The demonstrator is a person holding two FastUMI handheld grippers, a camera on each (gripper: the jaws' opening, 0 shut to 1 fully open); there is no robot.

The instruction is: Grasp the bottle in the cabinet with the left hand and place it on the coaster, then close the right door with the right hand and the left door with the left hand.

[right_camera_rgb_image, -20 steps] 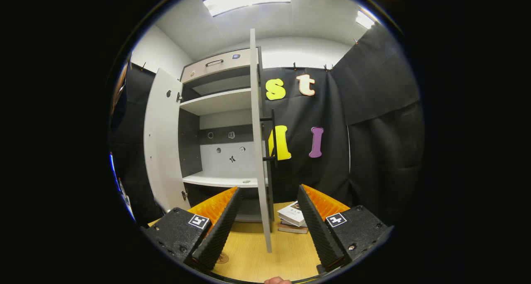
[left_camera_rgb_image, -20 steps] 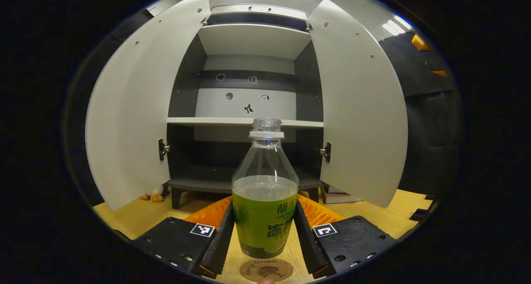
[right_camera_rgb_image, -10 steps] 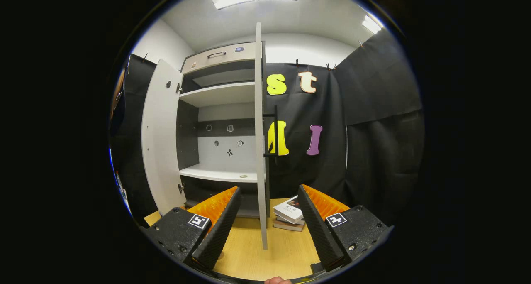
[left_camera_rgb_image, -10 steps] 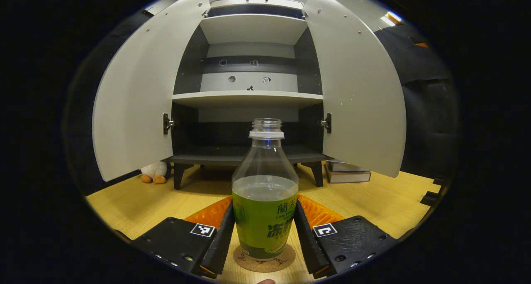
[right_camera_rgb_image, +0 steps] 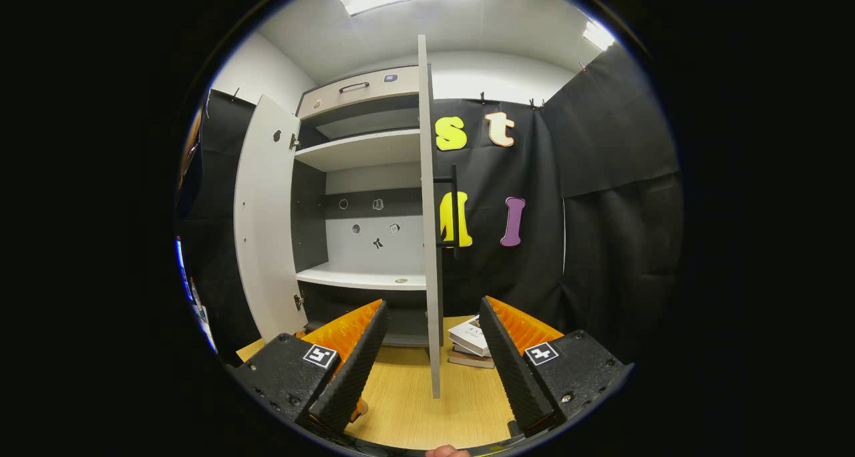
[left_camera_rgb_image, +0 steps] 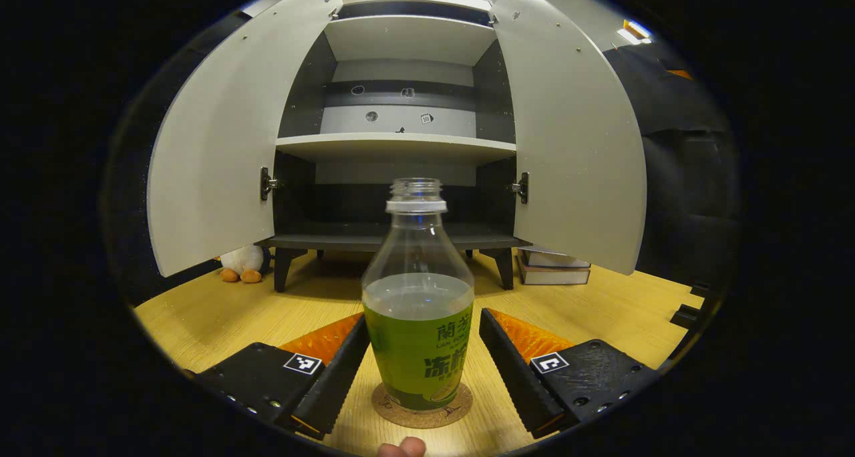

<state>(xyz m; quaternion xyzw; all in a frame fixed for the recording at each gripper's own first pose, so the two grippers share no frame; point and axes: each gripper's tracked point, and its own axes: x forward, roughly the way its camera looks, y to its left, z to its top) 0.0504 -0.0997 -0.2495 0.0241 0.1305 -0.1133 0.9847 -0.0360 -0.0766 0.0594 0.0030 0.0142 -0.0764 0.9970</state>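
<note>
1. Since half a second ago, in the left gripper view the left gripper (left_camera_rgb_image: 423,357) has spread its jaws away from the bottle (left_camera_rgb_image: 417,310), which they clasped before; a gap now shows on each side of the green label.
2. Left gripper view: the uncapped bottle stands upright on the round cork coaster (left_camera_rgb_image: 422,406) on the wooden tabletop (left_camera_rgb_image: 220,310), between the open jaws and touching neither.
3. Behind it the cabinet (left_camera_rgb_image: 401,143) stands with its left door (left_camera_rgb_image: 214,156) and right door (left_camera_rgb_image: 574,149) both swung wide. A stack of books (left_camera_rgb_image: 554,270) lies beside its right leg and a small plush toy (left_camera_rgb_image: 242,263) sits by its left leg. A fingertip (left_camera_rgb_image: 401,447) shows at the bottom edge.
4. Right gripper view: the right gripper (right_camera_rgb_image: 431,350) has its jaws open and holds nothing. The right door (right_camera_rgb_image: 431,230) is seen edge-on straight ahead, between the jaws but apart from them, its dark handle (right_camera_rgb_image: 454,210) on the outer side.
5. The books (right_camera_rgb_image: 471,340) lie on the tabletop just past the door, and the left door (right_camera_rgb_image: 264,223) stands open farther off.
</note>
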